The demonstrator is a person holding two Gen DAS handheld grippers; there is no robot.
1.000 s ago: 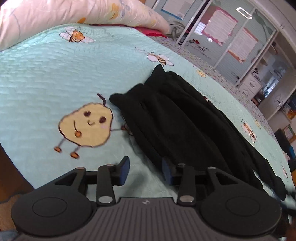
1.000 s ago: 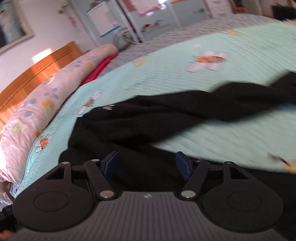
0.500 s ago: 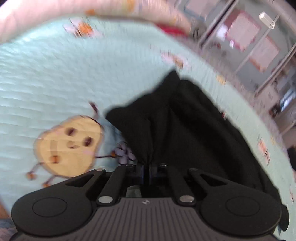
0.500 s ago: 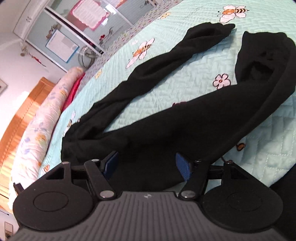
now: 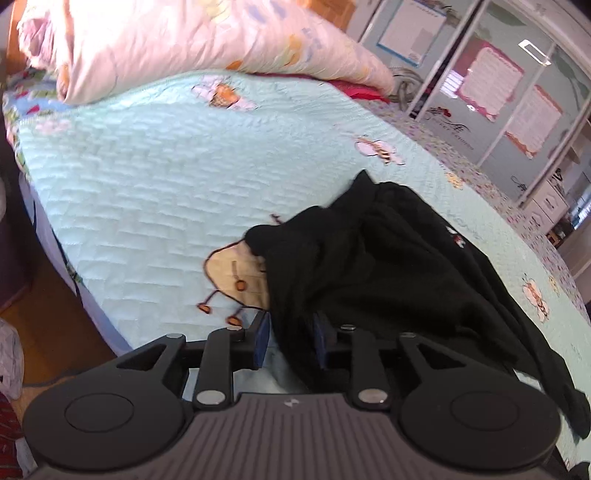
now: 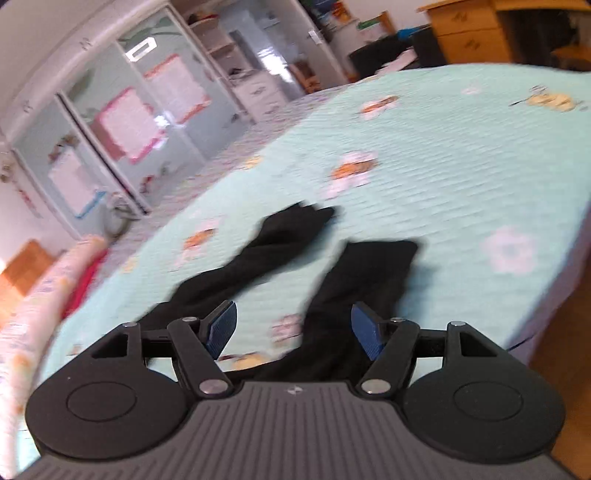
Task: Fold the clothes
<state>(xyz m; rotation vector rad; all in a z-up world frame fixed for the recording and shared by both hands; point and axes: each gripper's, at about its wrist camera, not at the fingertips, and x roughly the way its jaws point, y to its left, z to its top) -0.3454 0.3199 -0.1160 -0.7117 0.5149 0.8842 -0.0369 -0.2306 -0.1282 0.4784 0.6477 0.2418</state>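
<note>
Black trousers (image 5: 388,266) lie crumpled on the mint quilt (image 5: 147,177). Their near edge is folded over a yellow cartoon figure (image 5: 236,266). My left gripper (image 5: 290,332) has this edge between its blue pads; the jaws are opening and a strip of quilt shows beside the left pad. In the right wrist view the two trouser legs (image 6: 369,273) stretch away across the quilt (image 6: 461,155). My right gripper (image 6: 293,328) hovers wide open above them, one leg passing under the gap near its right pad (image 6: 367,334), untouched.
A rolled floral duvet (image 5: 184,40) lies along the head of the bed. The bed's edge and wooden floor (image 5: 55,295) are at the left. Glass-fronted wardrobes (image 5: 498,92) stand beyond. In the right wrist view the bed ends at the right over floor (image 6: 569,332); a wooden desk (image 6: 472,29) stands behind.
My left gripper shut on the trousers' edge, drew it left over the cartoon figure, and its jaws have parted again. My right gripper swung along the trousers to the leg ends, staying open.
</note>
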